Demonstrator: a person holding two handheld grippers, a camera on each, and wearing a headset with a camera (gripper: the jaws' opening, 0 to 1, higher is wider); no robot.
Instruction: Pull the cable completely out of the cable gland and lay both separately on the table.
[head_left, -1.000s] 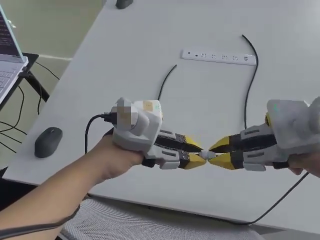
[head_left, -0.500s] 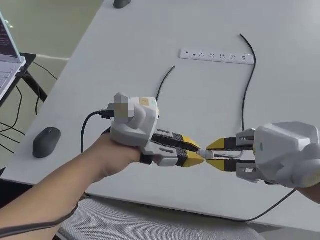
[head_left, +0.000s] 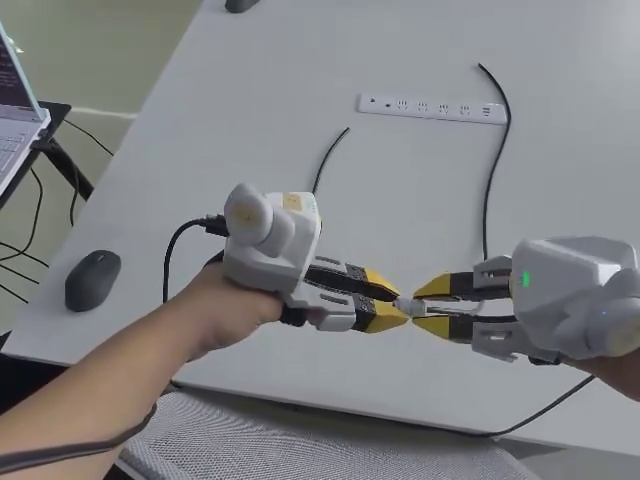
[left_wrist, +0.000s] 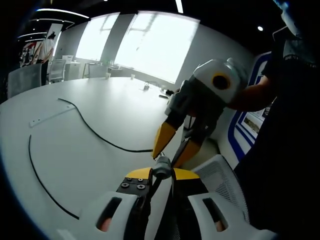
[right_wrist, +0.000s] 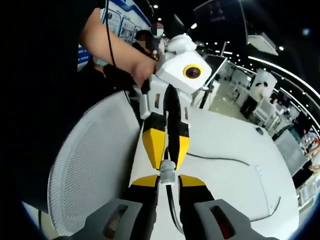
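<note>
Two yellow-tipped claws nose to nose, left gripper (head_left: 402, 311) and right gripper (head_left: 421, 305), with the small pale ribbed plastic cable gland (right_wrist: 167, 173) caught between their tips, clear of the surface. Left jaws pinched narrow onto the gland. Right jaws close about its other end, thin black cable (right_wrist: 173, 212) trailing back between them, actual grip there impossible to tell.

Directly beneath both claws, the near edge strip of the smooth white table (head_left: 300, 60); past that edge, a grey mesh chair back (head_left: 250, 440). Beyond the tips, away from the person, broad bare tabletop. Further out, a long white plastic power strip (head_left: 432, 107), its black lead curving back toward the right gripper. Loose thin black wire (head_left: 330, 160) running out from behind the left gripper. Outboard of the left gripper, a dark oval computer mouse (head_left: 93, 280) near the table's side edge, and a silver laptop (head_left: 15, 120) off the table past it. Bright tall windows (left_wrist: 150, 45) behind the right gripper in the left gripper view.
</note>
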